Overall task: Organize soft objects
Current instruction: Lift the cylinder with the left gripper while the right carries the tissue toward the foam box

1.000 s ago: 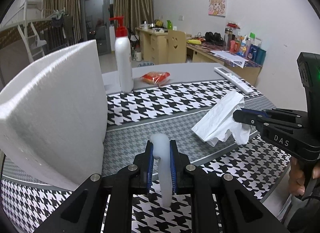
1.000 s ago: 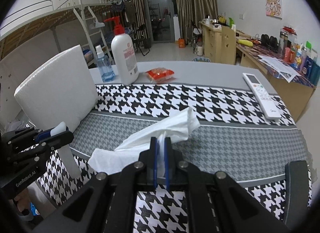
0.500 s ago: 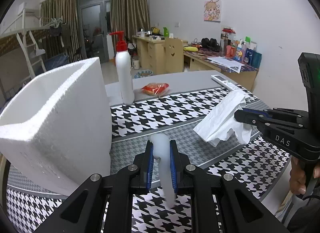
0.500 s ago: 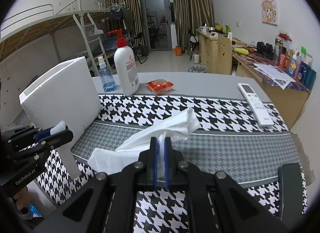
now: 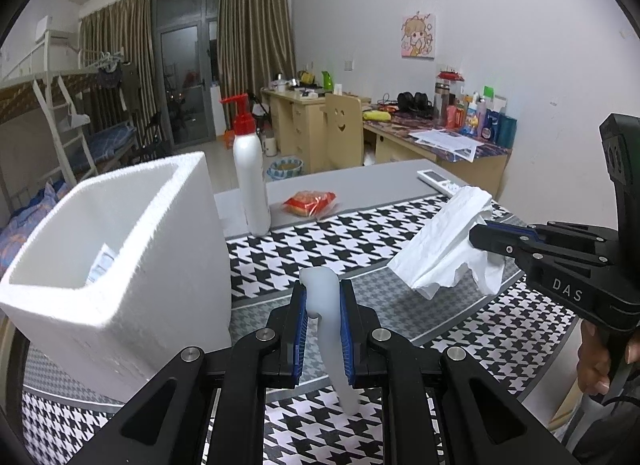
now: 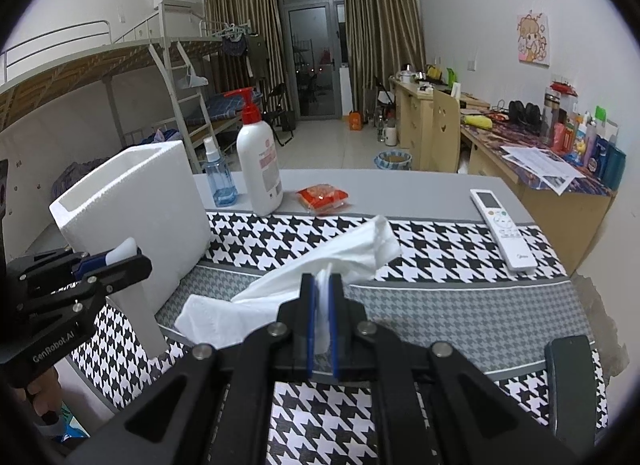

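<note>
Houndstooth table (image 5: 320,241), curtains (image 6: 380,25), bunk bed (image 6: 80,65)

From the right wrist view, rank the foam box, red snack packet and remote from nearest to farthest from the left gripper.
1. Foam box, right beside the left gripper, at left.
2. Red snack packet, mid-table, further back.
3. Remote, far right side.
</note>
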